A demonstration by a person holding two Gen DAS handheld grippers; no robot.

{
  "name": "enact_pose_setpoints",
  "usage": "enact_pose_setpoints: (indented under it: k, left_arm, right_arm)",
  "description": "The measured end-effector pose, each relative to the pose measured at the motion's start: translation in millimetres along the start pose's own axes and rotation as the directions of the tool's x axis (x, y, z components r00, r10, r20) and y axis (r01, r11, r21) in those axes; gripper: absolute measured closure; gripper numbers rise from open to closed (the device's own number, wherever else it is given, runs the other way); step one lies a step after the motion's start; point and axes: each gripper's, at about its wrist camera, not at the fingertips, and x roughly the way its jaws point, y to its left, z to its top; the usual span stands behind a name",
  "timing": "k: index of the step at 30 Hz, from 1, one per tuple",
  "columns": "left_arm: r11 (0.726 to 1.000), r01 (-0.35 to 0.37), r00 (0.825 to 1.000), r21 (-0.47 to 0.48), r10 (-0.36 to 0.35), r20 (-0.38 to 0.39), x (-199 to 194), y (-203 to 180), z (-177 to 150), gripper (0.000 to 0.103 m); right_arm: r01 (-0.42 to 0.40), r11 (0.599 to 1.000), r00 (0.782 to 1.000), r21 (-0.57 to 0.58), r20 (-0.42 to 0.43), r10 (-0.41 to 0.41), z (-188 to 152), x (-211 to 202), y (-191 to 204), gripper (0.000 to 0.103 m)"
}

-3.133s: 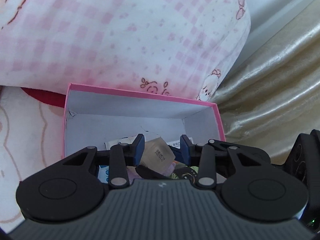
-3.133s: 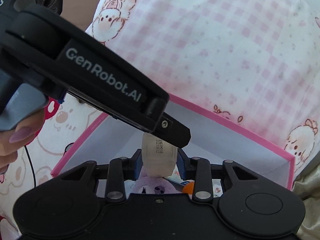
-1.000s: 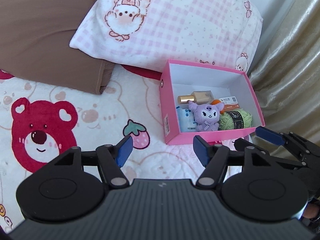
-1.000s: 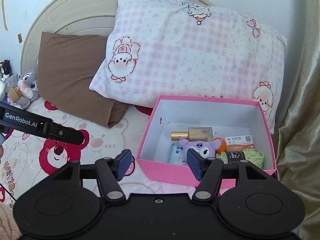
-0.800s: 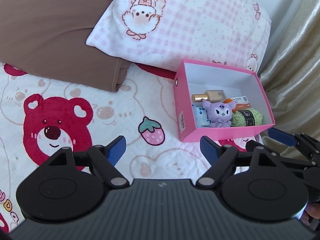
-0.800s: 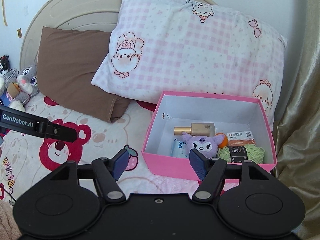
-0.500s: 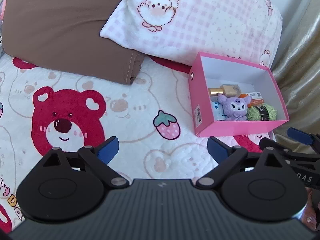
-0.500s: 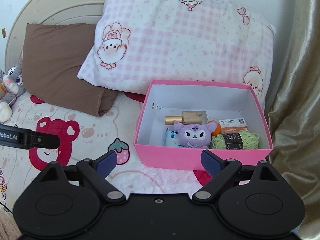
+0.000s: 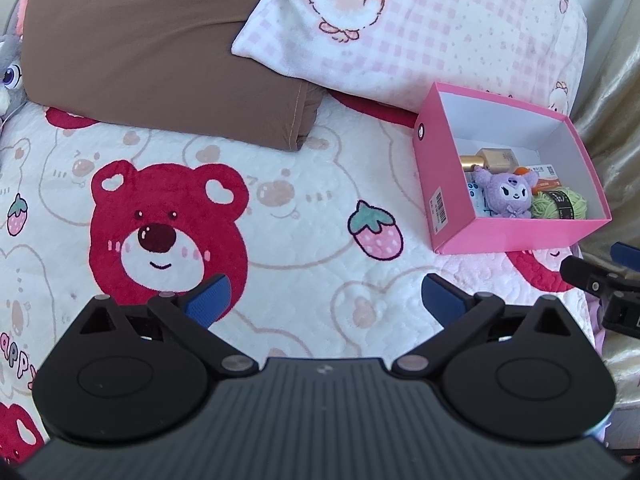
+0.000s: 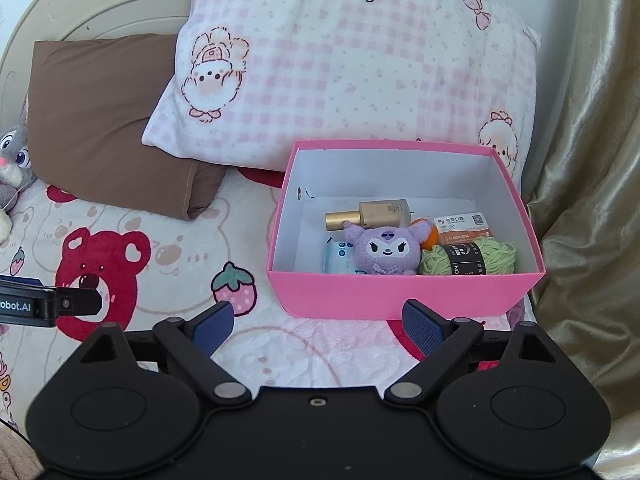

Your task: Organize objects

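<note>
Box first: pink outside, white inside, open-topped, sitting on the bed's bear-print blanket at its right side, just in front of the pink checked pillow. Nearest us, the right tool hangs over the blanket just short of the box's front wall, blue pads wide apart, nothing between them. The left tool is further left above the red bear print, its jaws opening to full spread, empty too.

Inside the box, front row: a blue-and-white packet, a purple plush toy face up, a ball of green yarn with a black band. Behind those, an orange ball peeking out, a card with an orange stripe, and a gold bottle lying on its side.

Further back, a brown pillow lies left of the checked one, and a grey stuffed rabbit sits at the far left edge.

Three seconds back both tools were down in the box, clamped together on one small beige packet; now both have pulled out and away, and that packet cannot be picked out among the contents.
</note>
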Motion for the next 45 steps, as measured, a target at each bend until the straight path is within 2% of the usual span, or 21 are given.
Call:
enact_pose_setpoints:
  k: [6,12,19,40,45]
  left_arm:
    - [0.999,-0.049,0.999,-0.005,0.049,-0.009,-2.3,4.4,-2.2,0.0]
    - [0.998,-0.048,0.998,-0.034,0.047,-0.029,-8.6,12.2,-0.9,0.0]
    - [0.994,-0.108,0.992,-0.016,0.106,-0.065,-7.4,15.1,-0.1,0.0]
    - [0.995,-0.102,0.992,0.01,0.102,-0.068,-13.3,12.8,-2.5,0.0]
    - [0.995,-0.102,0.992,0.009,0.102,-0.069,-13.8,13.8,-3.0,0.0]
  right_arm:
    - [0.002,1.0,1.0,0.002,-0.012,-0.002,-1.6,-0.4,3.8,0.01]
    - [0.009,1.0,1.0,-0.007,-0.022,-0.009,-1.9,-0.5,7.6,0.01]
    - [0.018,1.0,0.999,0.002,-0.028,-0.018,0.0,-0.4,10.0,0.01]
    - [0.041,0.999,0.996,-0.013,-0.075,-0.041,-1.9,0.8,17.6,0.01]
    - [0.015,1.0,0.995,0.01,-0.101,-0.014,-2.0,0.0,19.0,0.01]
